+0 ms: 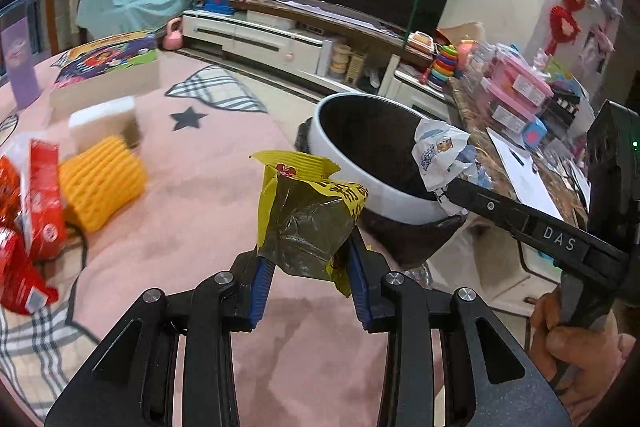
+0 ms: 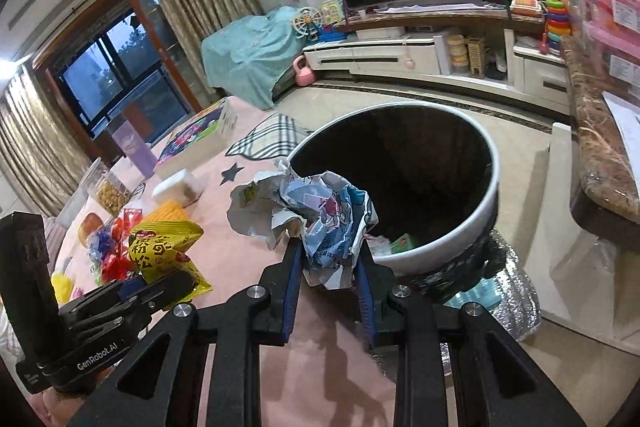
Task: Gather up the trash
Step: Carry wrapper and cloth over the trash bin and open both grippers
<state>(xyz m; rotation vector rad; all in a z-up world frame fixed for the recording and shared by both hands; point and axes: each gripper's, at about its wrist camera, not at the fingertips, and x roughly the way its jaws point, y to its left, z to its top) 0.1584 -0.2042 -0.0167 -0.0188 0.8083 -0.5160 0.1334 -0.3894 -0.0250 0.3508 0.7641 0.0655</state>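
A crumpled white wrapper [image 2: 320,215] printed in blue and pink is pinched between the blue-padded jaws of the right gripper [image 2: 326,259], and it is held just at the near rim of the bin [image 2: 476,227], partly over the dark opening, presumably so that it can be dropped straight in once carried a little further. The wrapper is thin, creased film bunched into a loose ball, so it is gripped at its lower part while the rest flares above the pads. A yellow snack packet [image 1: 308,215], silvery and glossy on its torn inner side and printed with dark characters, is clamped in the same way by the jaws of the left gripper [image 1: 308,267]; it is held short of the bin, to the left of the other piece, probably so that the two loads are released in turn rather than tangled. The bin is a round tub with a smooth white wall, lined with a black bag whose slack hangs over the outside; some scraps are already seen at its bottom. It stands at the edge of a table [image 1: 192,211] covered by a soft pink cloth with star and plaid patches, on which a ribbed yellow block [image 1: 102,183], red packets [image 1: 36,211] and a picture box [image 1: 108,67] are left.
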